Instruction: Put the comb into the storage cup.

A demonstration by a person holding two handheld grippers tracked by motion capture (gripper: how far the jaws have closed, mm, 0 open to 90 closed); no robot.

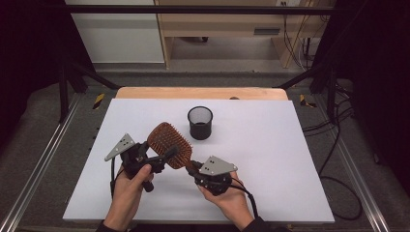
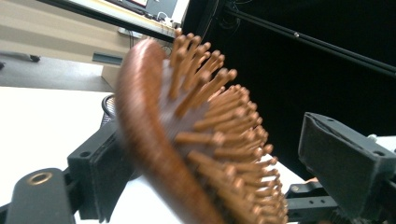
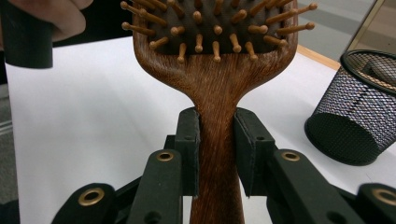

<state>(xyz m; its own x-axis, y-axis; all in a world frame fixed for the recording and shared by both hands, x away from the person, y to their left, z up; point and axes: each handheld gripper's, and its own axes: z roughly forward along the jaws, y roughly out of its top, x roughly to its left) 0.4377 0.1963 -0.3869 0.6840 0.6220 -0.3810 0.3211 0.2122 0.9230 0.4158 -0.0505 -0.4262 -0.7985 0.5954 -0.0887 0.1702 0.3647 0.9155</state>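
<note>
Right gripper view, nearest field: the right tool [image 3: 217,154] pinches the neck of a wooden hairbrush [image 3: 217,70], both black pads pressed flat against the narrow handle. The handle's long axis runs straight out between the jaws, and the paddle head widens just beyond the pads, bristle face toward this camera. Wood grain is fine and reddish-brown; the pins are pale wooden pegs with rounded tips set in a dark cushion.

High view, middle field: the hairbrush [image 1: 169,145] is held clear above the white counter [image 1: 270,159], handle end toward the right tool [image 1: 193,167], head slanting up and away toward the person's left. The left tool [image 1: 162,159] stands at the head's near edge, so the left hand is the nearer to the paddle. In the left gripper view the jaws stand spread to either side of the hairbrush [image 2: 154,140]; the left pad [image 2: 105,172] lies close against the smooth curved back, though contact cannot be told, while the right pad [image 2: 341,163] is well apart from the pins. By judgement, closing across the head's thickness is the coming move.

Far field: a black wire-mesh cup [image 1: 199,123], cylindrical and upright, stands on the counter beyond the brush, apart from both tools.
</note>
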